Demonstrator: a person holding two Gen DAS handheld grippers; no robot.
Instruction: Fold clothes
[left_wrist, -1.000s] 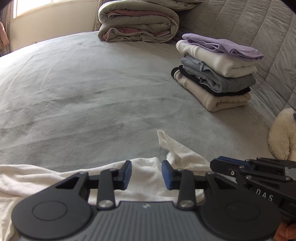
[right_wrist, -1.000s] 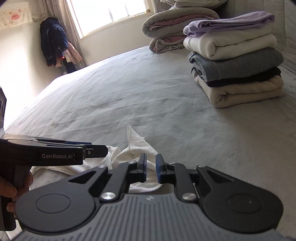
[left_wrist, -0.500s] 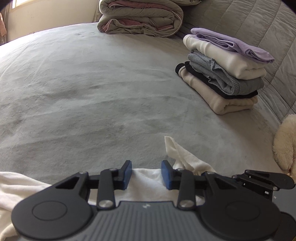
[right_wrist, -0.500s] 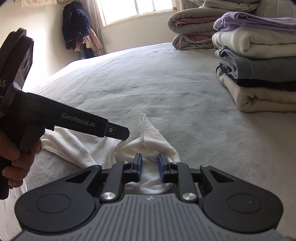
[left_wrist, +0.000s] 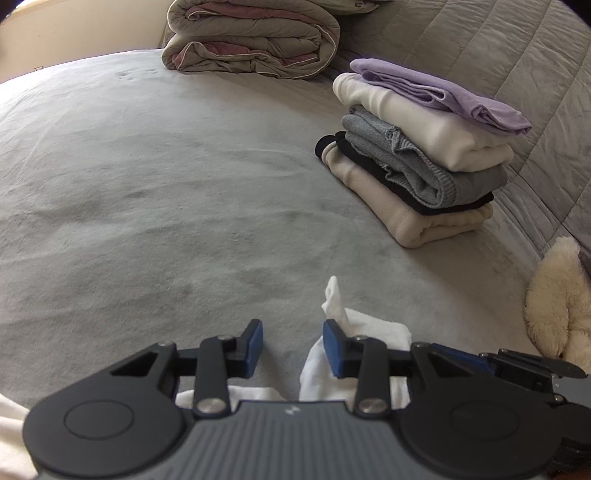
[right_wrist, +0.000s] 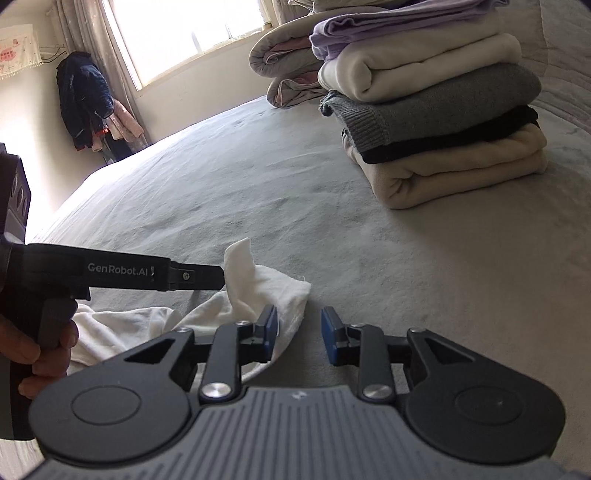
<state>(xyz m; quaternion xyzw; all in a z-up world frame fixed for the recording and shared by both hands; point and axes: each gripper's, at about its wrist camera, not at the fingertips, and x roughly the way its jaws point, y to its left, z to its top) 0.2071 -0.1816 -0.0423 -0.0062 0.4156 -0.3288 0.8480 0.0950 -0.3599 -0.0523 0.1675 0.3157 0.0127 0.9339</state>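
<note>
Grey bed (left_wrist: 155, 192), folded stack (left_wrist: 417, 155) far right. White garment (right_wrist: 258, 291) crumpled at near edge, between both grippers. Left gripper (left_wrist: 291, 347) spread, cloth beside right pad. Right gripper (right_wrist: 299, 332) spread, cloth at left pad.

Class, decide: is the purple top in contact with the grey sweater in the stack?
Apart. The left wrist view shows the white garment lying between the purple top and grey sweater.

My pads (left_wrist: 255, 345) are blue, frame black w/ grey ribbing. Garment (right_wrist: 266, 291) plain white on grey bed (left_wrist: 166, 192). Stack (left_wrist: 424, 155): lilac, cream, grey knit, black, beige.
</note>
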